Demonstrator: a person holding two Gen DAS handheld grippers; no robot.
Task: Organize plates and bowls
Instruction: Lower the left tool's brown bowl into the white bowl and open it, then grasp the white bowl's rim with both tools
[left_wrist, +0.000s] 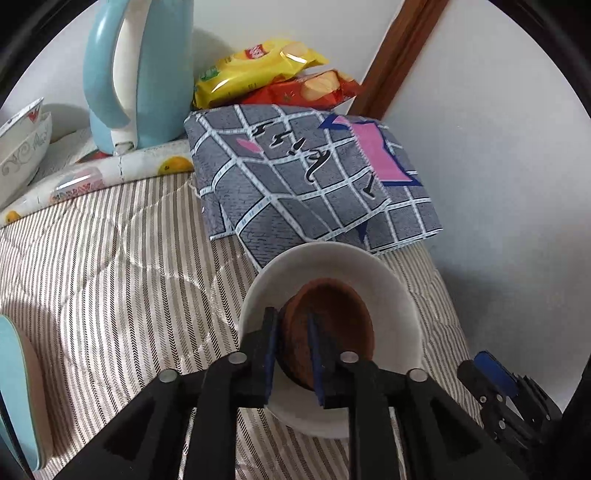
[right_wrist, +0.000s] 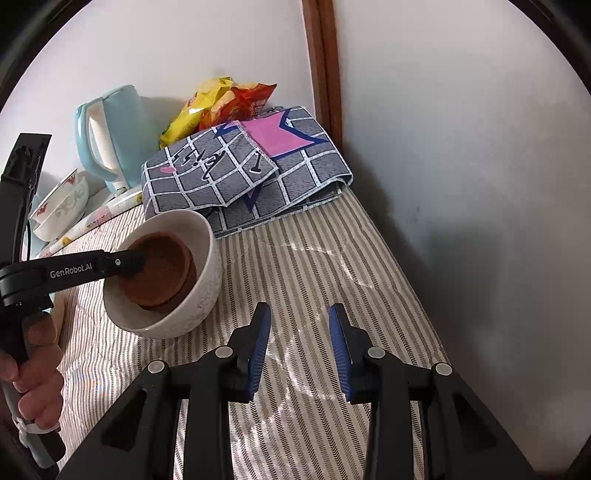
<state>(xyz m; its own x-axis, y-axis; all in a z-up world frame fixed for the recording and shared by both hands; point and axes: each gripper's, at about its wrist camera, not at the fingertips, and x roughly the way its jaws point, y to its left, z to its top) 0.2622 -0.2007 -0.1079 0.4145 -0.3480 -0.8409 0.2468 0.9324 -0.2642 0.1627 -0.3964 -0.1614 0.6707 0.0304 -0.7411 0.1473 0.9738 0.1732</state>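
Brown bowls, nested inside the white bowl, are gripped at the near rim by the left gripper. Right gripper is held spread and empty just beside. Nesting appears under way; release and straight withdrawal are probably called for next.

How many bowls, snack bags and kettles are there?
White bowls: 3, one by the left tool, two stacked
Brown bowls: 2, nested
Snack bags: 2, yellow, red
Kettles: 1
Total: 8
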